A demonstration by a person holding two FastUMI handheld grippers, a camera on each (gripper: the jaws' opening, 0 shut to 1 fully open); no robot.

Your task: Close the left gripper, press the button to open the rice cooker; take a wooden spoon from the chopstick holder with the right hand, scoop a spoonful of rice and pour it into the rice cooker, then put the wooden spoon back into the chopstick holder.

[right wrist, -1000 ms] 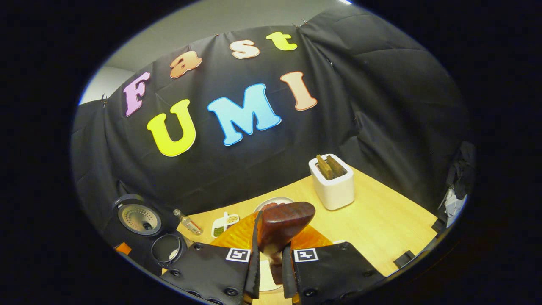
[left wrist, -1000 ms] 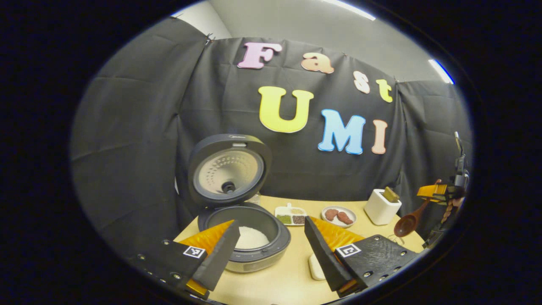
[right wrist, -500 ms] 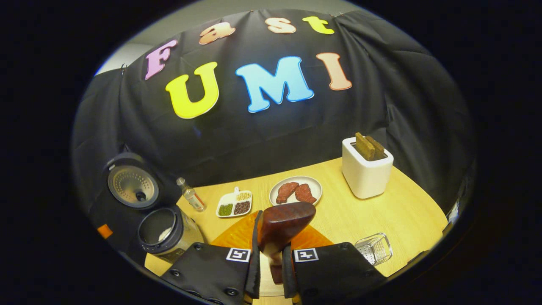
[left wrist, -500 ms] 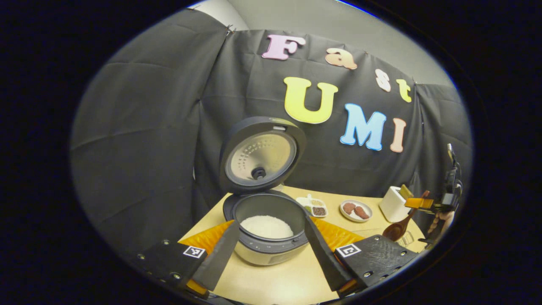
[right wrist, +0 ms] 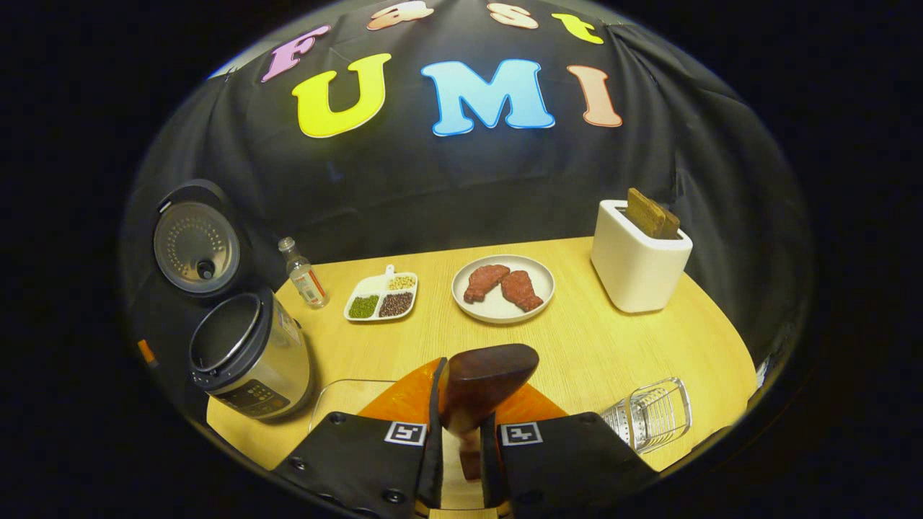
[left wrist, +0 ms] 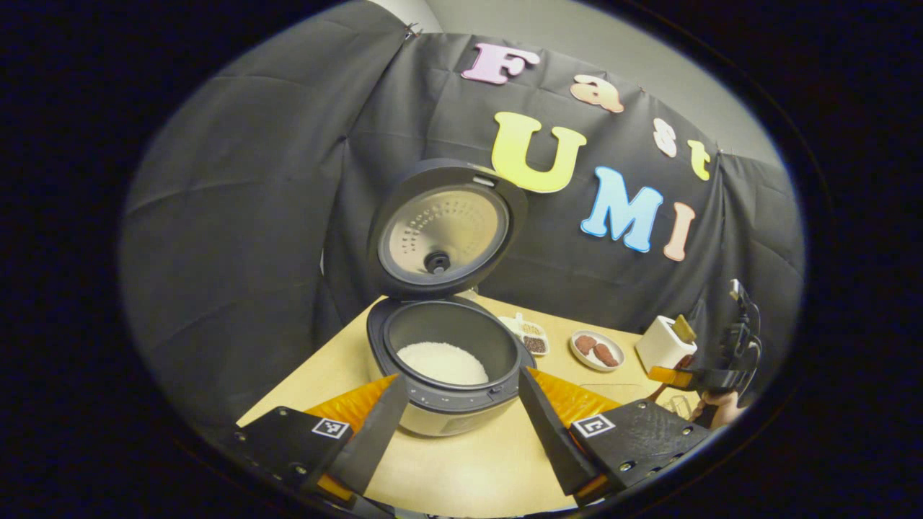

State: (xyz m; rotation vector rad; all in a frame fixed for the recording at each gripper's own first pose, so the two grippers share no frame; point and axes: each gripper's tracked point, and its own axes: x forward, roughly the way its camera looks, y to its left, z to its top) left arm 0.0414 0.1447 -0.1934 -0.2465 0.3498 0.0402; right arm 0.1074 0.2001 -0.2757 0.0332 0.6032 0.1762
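The rice cooker (left wrist: 443,400) stands open with its lid (left wrist: 440,231) upright and white rice (left wrist: 441,362) in the pot. My left gripper (left wrist: 462,376) hovers just in front of it, open, fingers apart on either side of the cooker with nothing between them. My right gripper (right wrist: 465,407) is shut on the dark wooden spoon (right wrist: 487,375), whose bowl sticks out past the fingertips above the table. The wire chopstick holder (right wrist: 649,414) lies on its side to the right of that gripper. In the right gripper view the cooker (right wrist: 249,357) is at the far left.
On the round wooden table (right wrist: 577,346) sit a white toaster (right wrist: 638,259), a plate of meat (right wrist: 502,288), a divided dish of beans (right wrist: 382,297) and a small bottle (right wrist: 303,274). A clear shallow container (right wrist: 342,396) lies near the cooker, partly behind my right gripper.
The left gripper has swung toward the cooker, which now sits centred between its fingers. The right gripper, still holding the spoon, has tipped down, so more of the table shows.
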